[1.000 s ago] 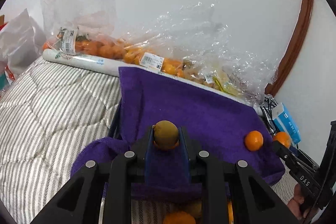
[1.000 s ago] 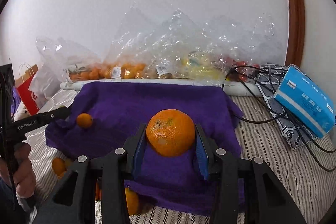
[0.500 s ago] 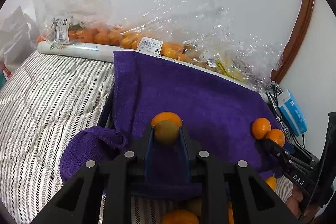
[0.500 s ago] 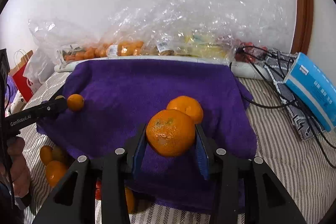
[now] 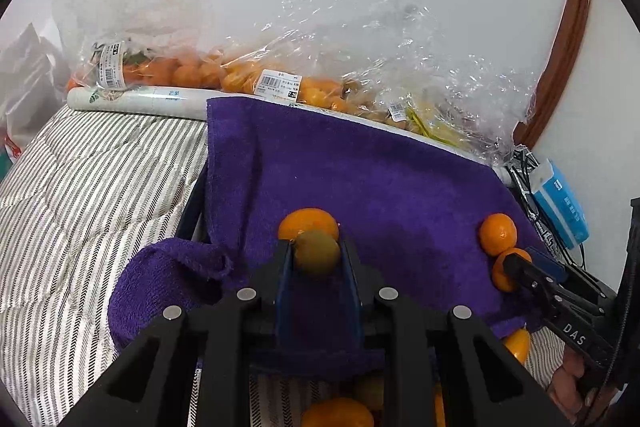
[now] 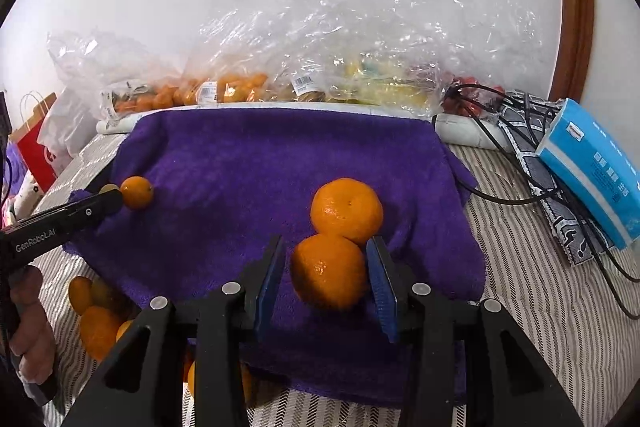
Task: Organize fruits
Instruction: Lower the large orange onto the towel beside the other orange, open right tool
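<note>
On the purple towel point(image 6: 256, 163), the right gripper point(image 6: 328, 279) pinches an orange point(image 6: 329, 271) just above the cloth, touching a second orange point(image 6: 346, 210) lying just beyond it. Toward the towel's left, the left gripper point(image 5: 316, 259) pinches a small greenish fruit point(image 5: 317, 252), with a small orange point(image 5: 308, 223) right behind it. More oranges point(image 6: 94, 319) lie on the striped bedding point(image 6: 532, 299) off the near-left edge. Bagged fruit point(image 6: 224, 91) lines the far wall.
</note>
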Available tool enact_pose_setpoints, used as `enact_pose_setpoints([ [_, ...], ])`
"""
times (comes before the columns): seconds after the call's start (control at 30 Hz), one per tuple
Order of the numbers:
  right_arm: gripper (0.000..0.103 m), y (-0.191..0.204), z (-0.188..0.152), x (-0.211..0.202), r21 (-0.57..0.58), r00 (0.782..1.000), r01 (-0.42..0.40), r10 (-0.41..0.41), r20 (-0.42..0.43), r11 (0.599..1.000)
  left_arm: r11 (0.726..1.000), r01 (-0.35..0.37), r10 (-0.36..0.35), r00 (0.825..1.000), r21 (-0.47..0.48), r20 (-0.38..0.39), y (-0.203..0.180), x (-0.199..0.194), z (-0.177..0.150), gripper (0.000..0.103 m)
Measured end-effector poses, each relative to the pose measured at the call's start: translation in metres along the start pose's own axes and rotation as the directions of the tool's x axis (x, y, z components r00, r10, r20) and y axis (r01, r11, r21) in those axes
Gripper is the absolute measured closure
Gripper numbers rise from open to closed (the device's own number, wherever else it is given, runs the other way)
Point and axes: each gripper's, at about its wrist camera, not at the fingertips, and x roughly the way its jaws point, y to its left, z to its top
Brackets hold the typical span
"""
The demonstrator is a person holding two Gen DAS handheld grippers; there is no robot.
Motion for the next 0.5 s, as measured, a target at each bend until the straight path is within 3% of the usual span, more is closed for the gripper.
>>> enact_pose_setpoints([
  [0.17, 0.059, 0.001, 0.001, -0.006, -0.001, 1.000, -0.008, 0.008, 0.023, 1.000, 1.000, -0.011, 0.011, 1.000, 0.009, 0.010, -0.002, -0.003, 0.000, 0.076],
  [0.23, 0.056, 0.006, 0.000, -0.012, -0.022, 0.998, -0.018, 0.020, 0.053, 1.000, 1.000, -0.003, 0.003, 1.000, 0.006, 0.028, -0.002, -0.007, 0.001, 0.059],
  [0.3, 0.050, 0.010, -0.001, -0.016, -0.042, 0.997, -0.028, 0.031, 0.072, 0.999, 1.000, 0.008, -0.008, 0.999, 0.002, 0.046, -0.002, -0.010, 0.001, 0.053],
  [0.5, 0.044, 0.005, 0.000, -0.020, 0.007, 0.994, -0.051, 0.050, 0.100, 0.999, 1.000, -0.004, 0.003, 0.998, 0.015, 0.065, -0.005, -0.014, 0.001, 0.050],
])
